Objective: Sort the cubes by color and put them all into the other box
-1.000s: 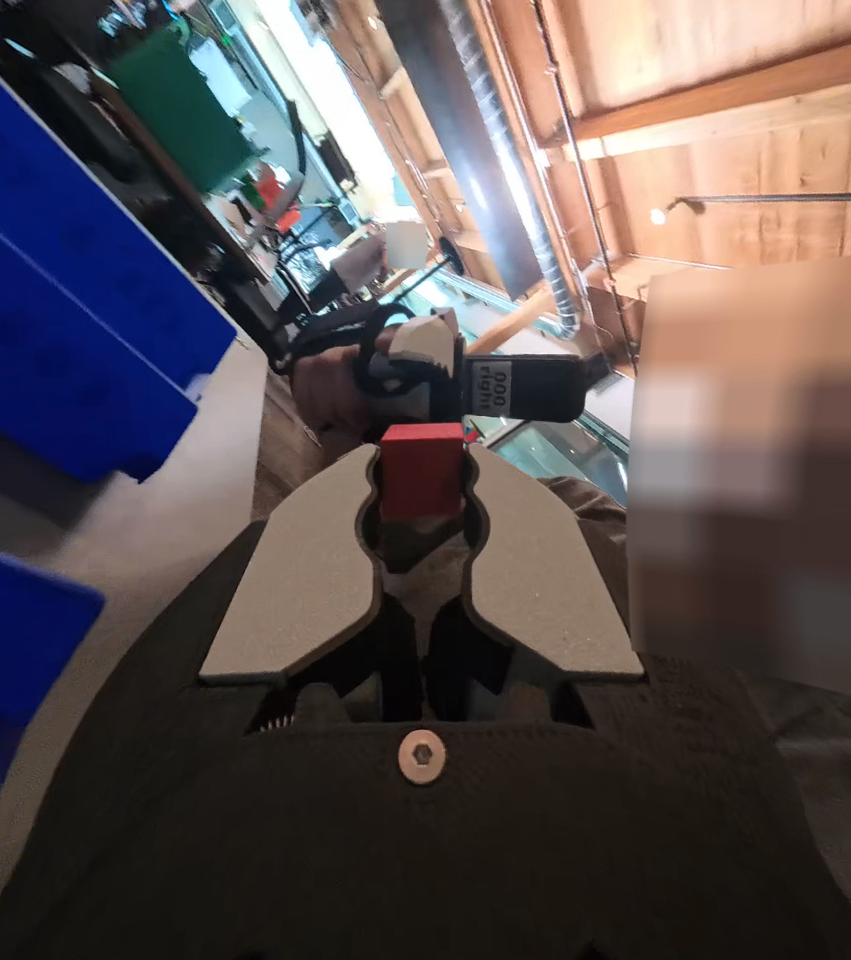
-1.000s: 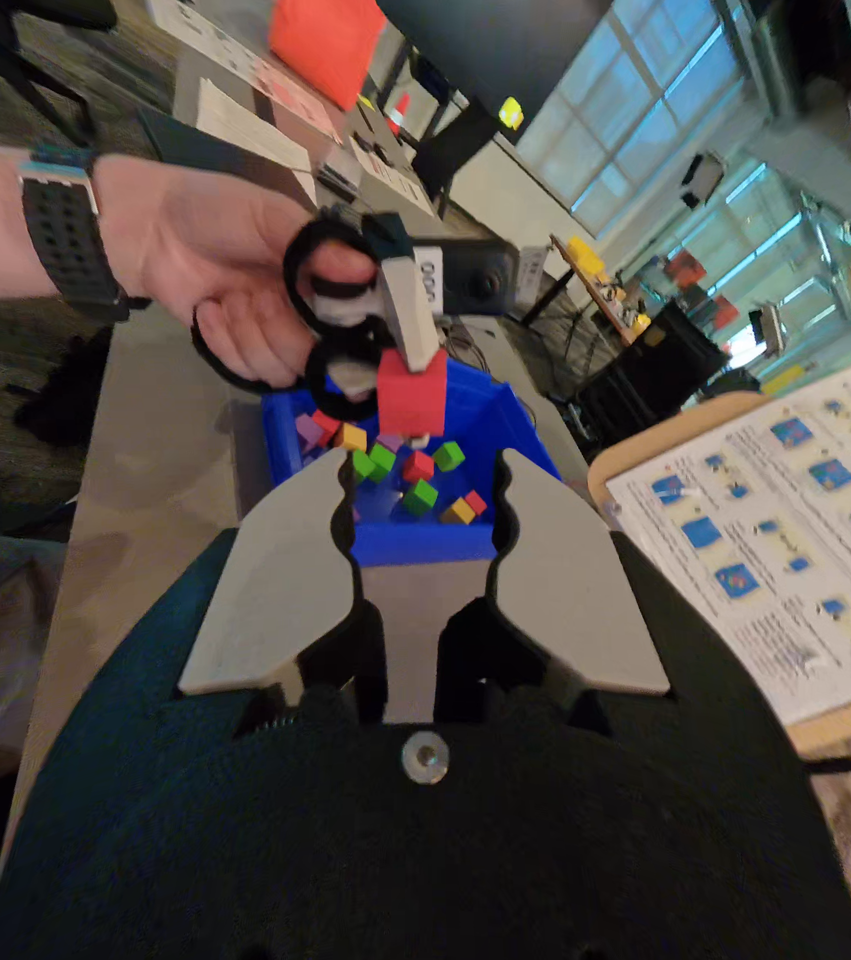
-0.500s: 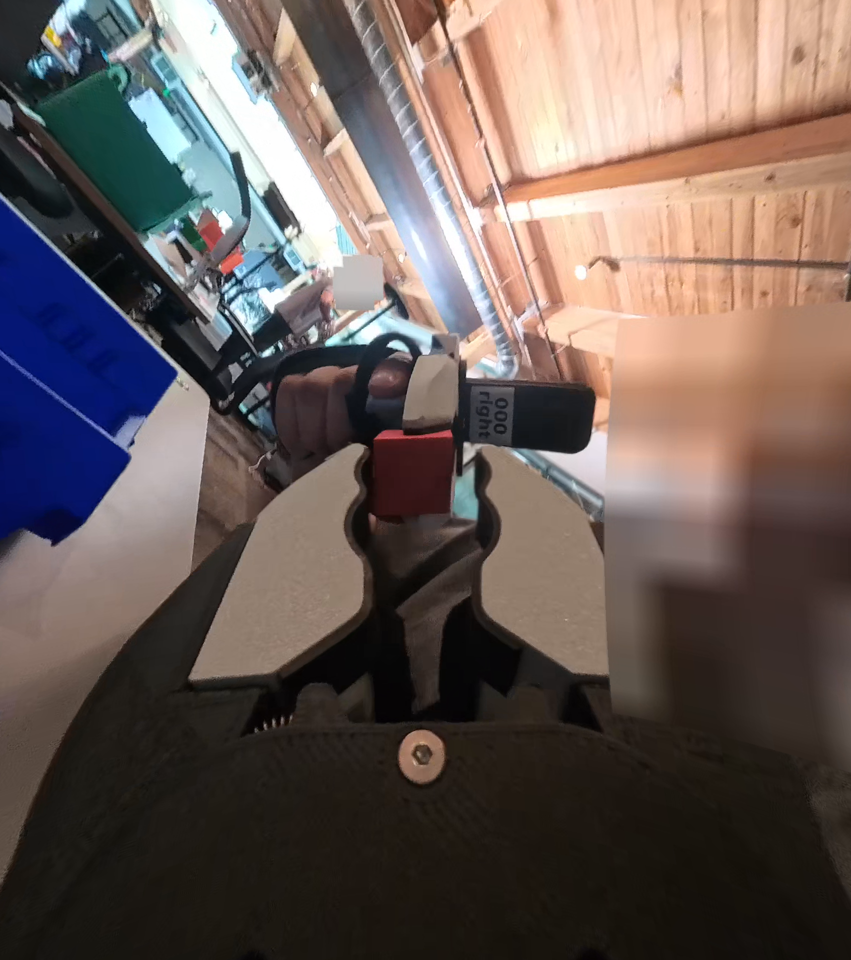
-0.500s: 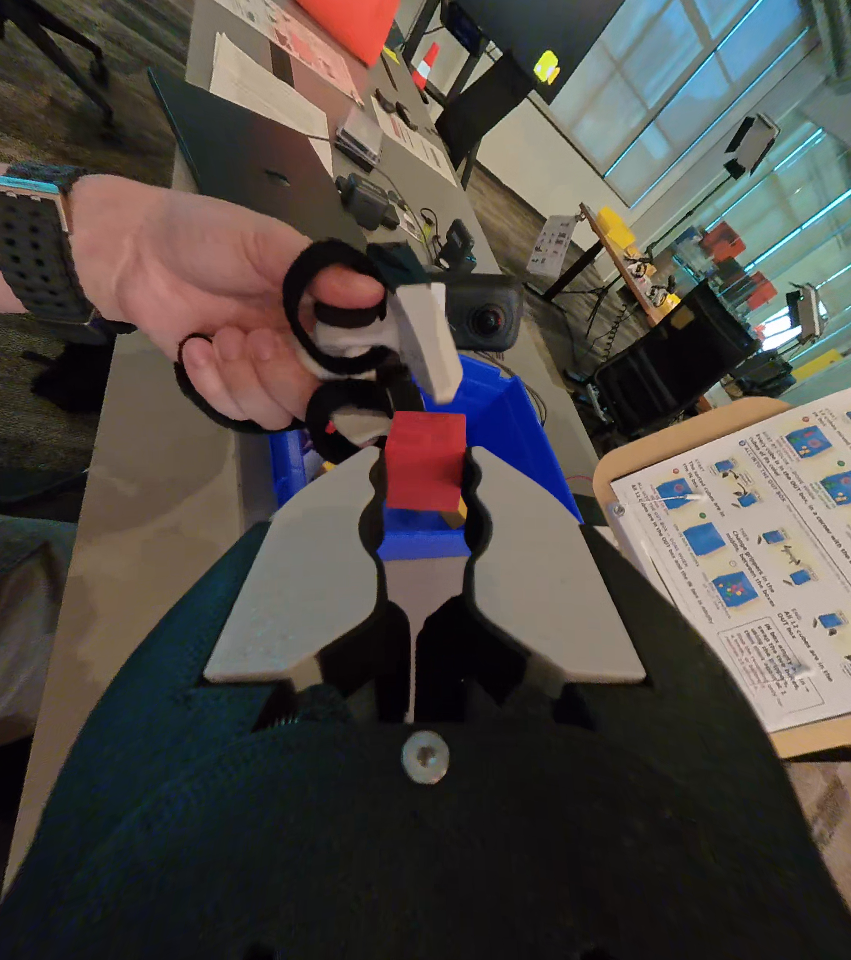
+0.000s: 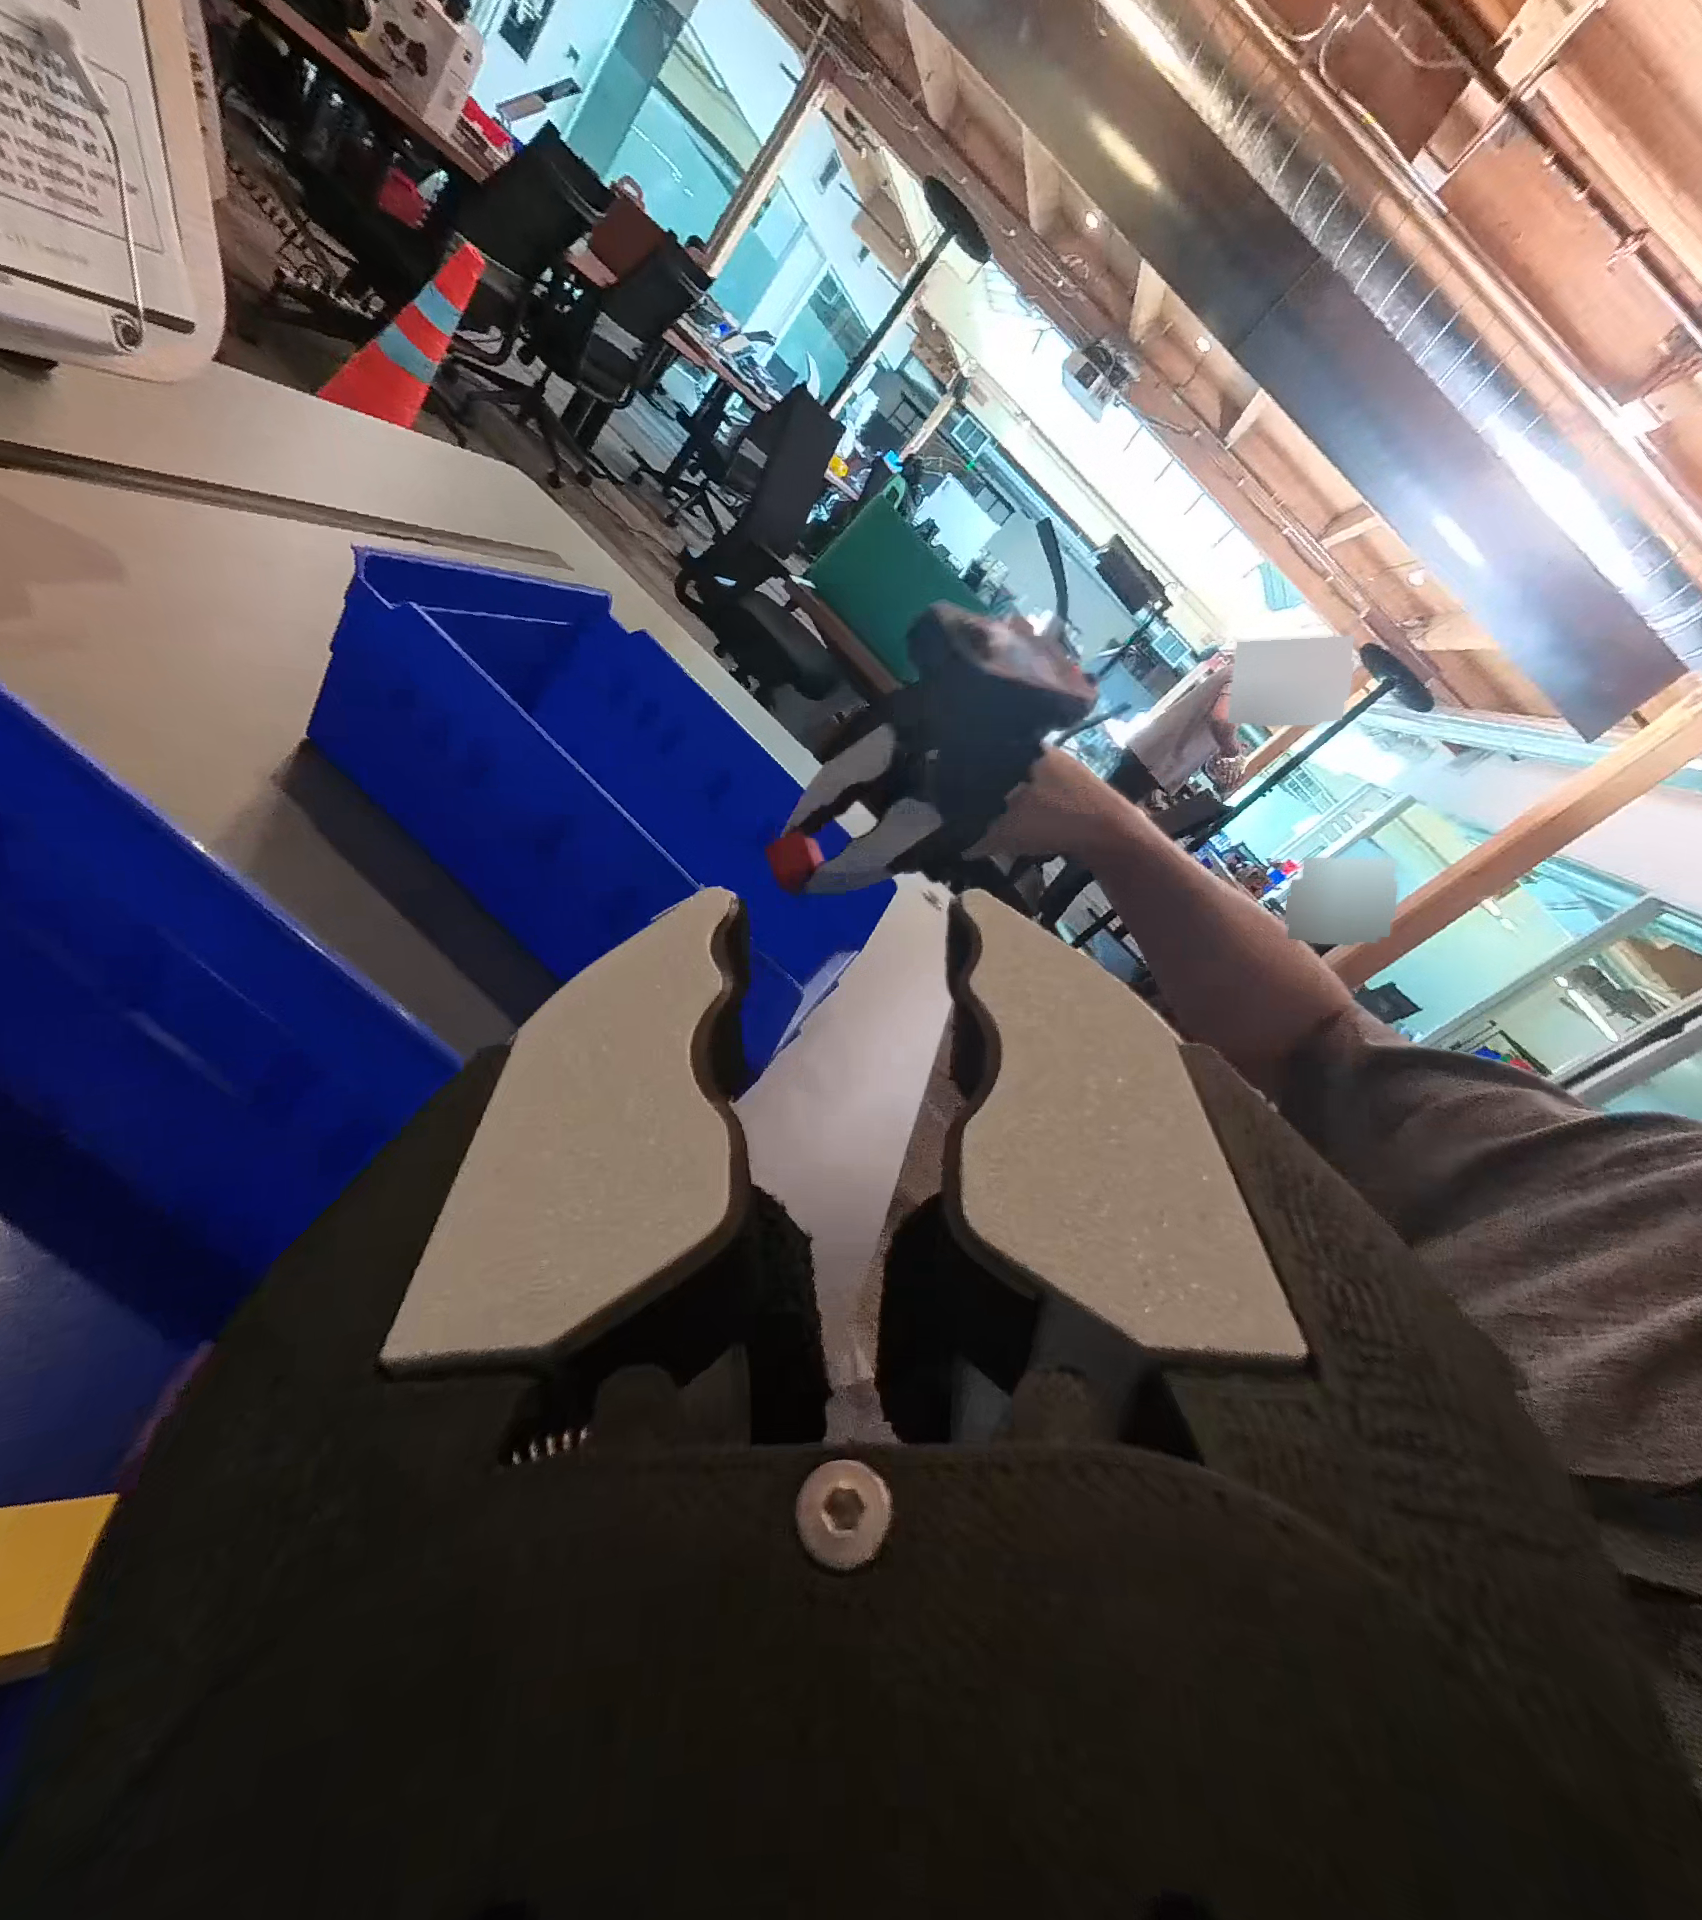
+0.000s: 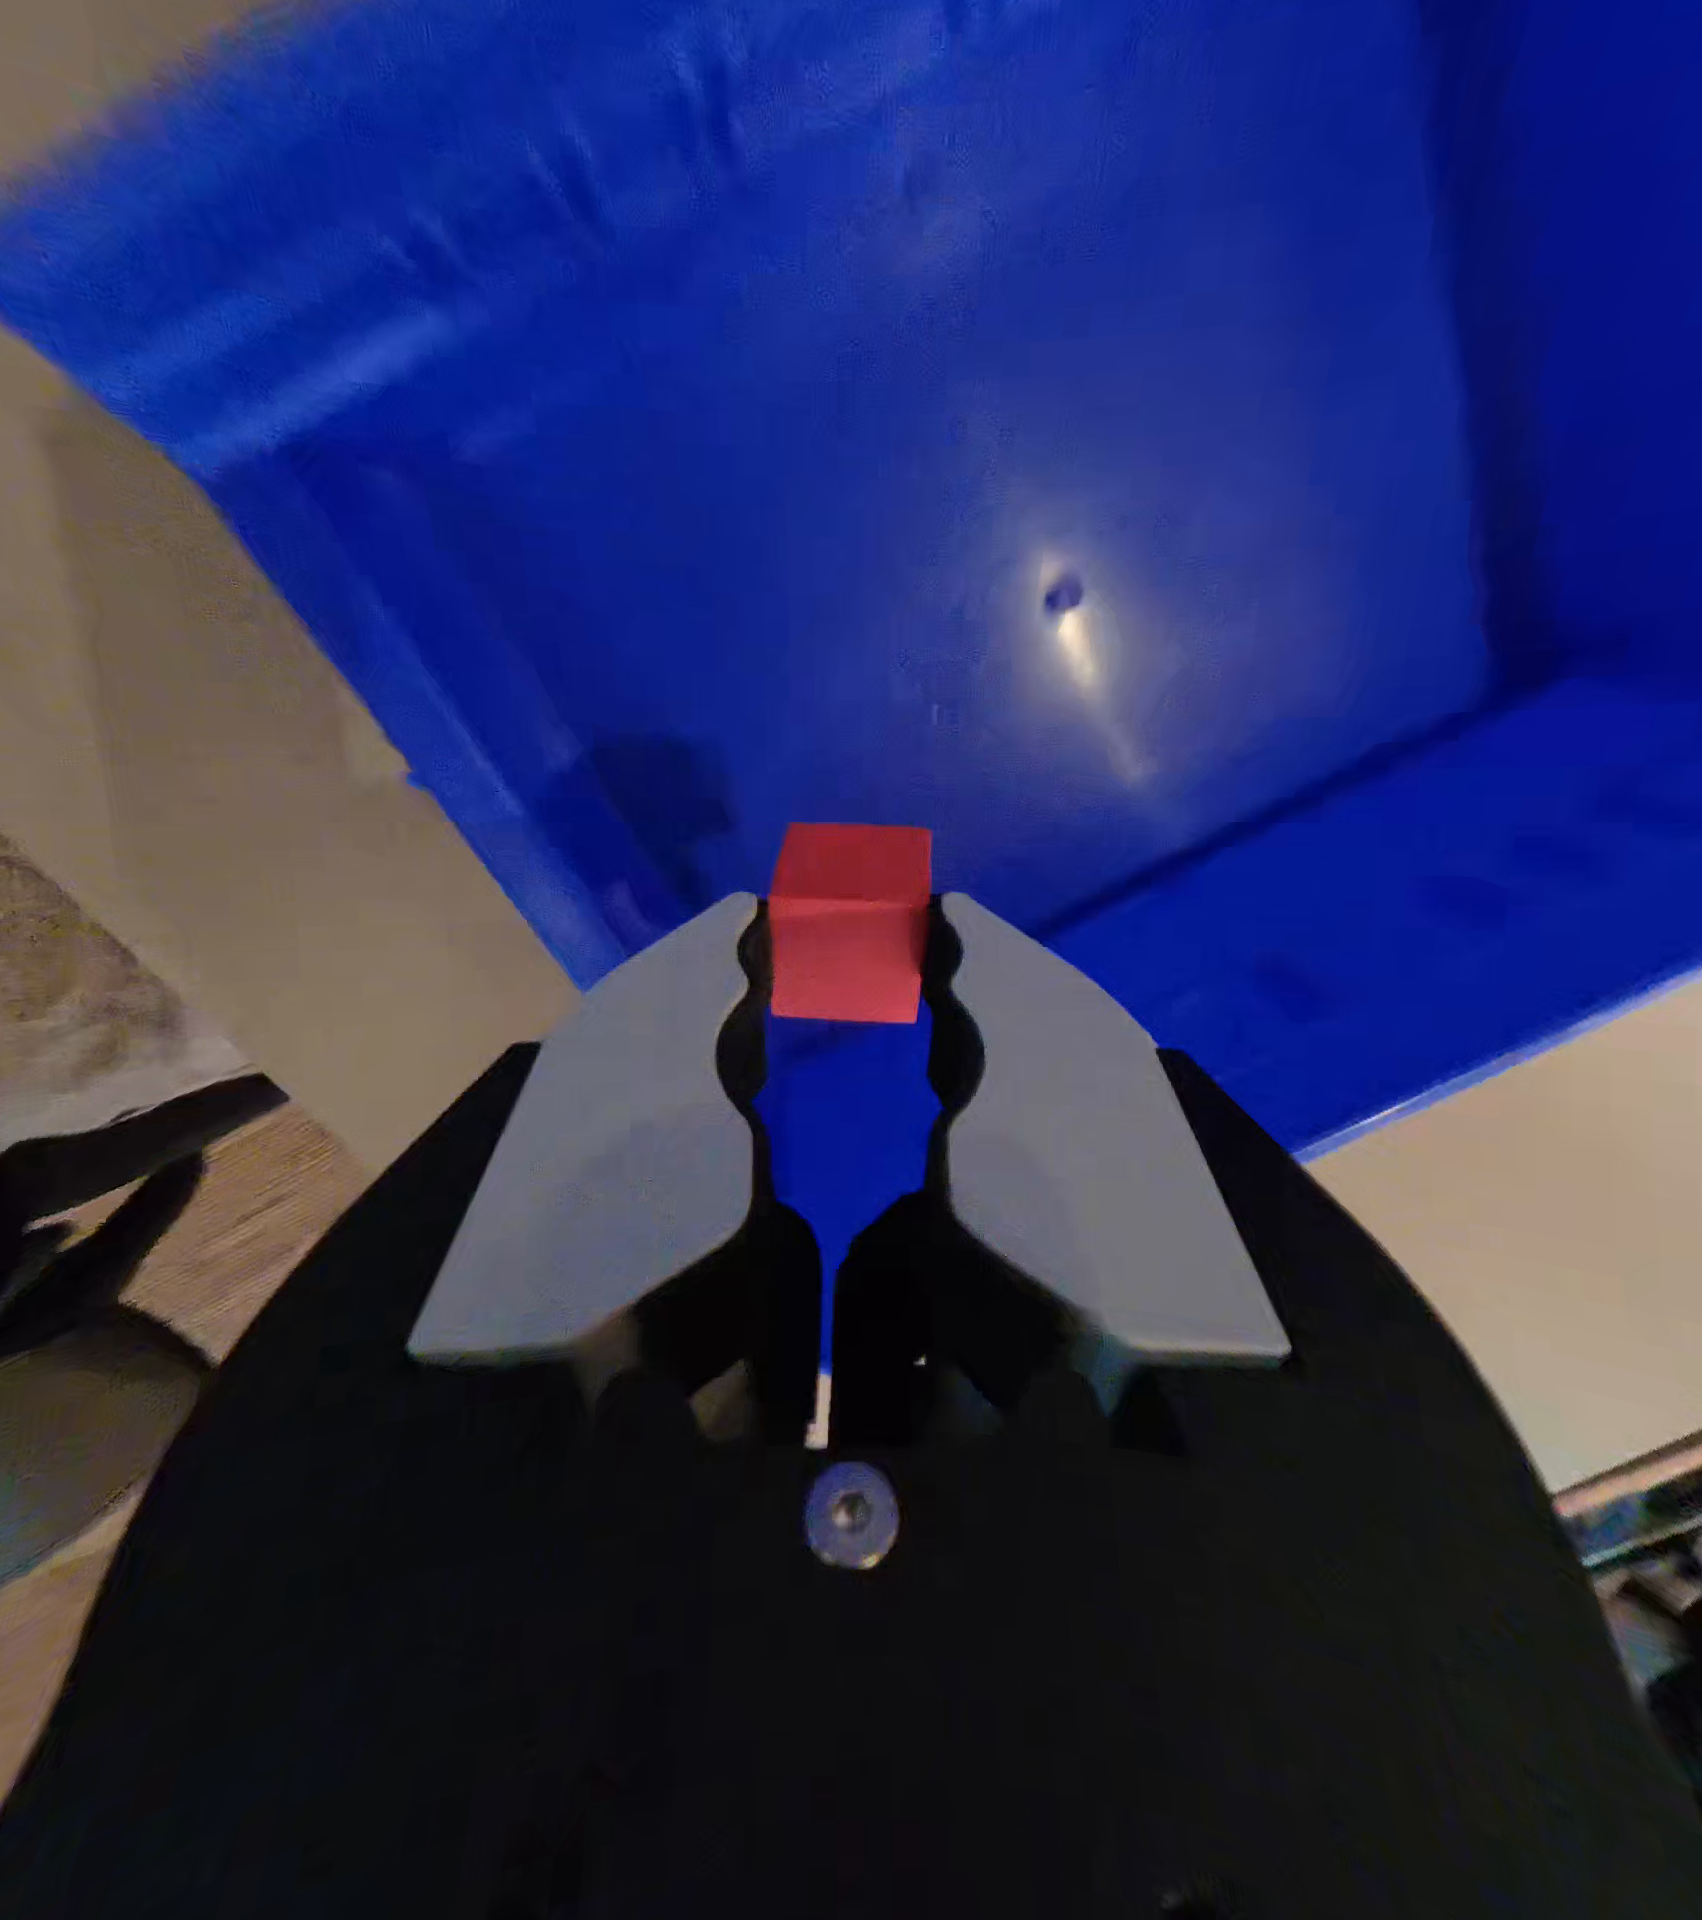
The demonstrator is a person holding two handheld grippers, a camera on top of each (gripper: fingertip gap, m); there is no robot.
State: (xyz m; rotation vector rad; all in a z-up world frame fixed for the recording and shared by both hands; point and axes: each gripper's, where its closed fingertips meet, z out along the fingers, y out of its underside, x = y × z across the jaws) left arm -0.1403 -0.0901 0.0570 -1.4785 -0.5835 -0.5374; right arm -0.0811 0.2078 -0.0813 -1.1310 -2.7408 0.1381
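Observation:
My right gripper [image 6: 849, 914] is shut on a red cube [image 6: 849, 925], both pads pressing its sides, and holds it above the inside of a blue bin [image 6: 930, 468]. The left wrist view shows this same gripper [image 5: 831, 847] farther off, gripping the red cube [image 5: 793, 860] over a blue bin [image 5: 535, 748] on the table. My left gripper [image 5: 842, 914] is open with nothing between its fingers; only the table and a bin edge show through the gap.
A nearer blue bin [image 5: 99, 956] sits at the left, with a yellow block [image 5: 5, 1600] and a green one at the bottom left. A printed sheet on a board [image 5: 47, 156] stands at the back left. An orange cone [image 5: 411, 332] and office chairs lie beyond the beige table [image 5: 151, 582].
The red cube passed from my left gripper to my right one: the left opened, the right closed on it. The right gripper then carried it over the blue bin; the left turned away.

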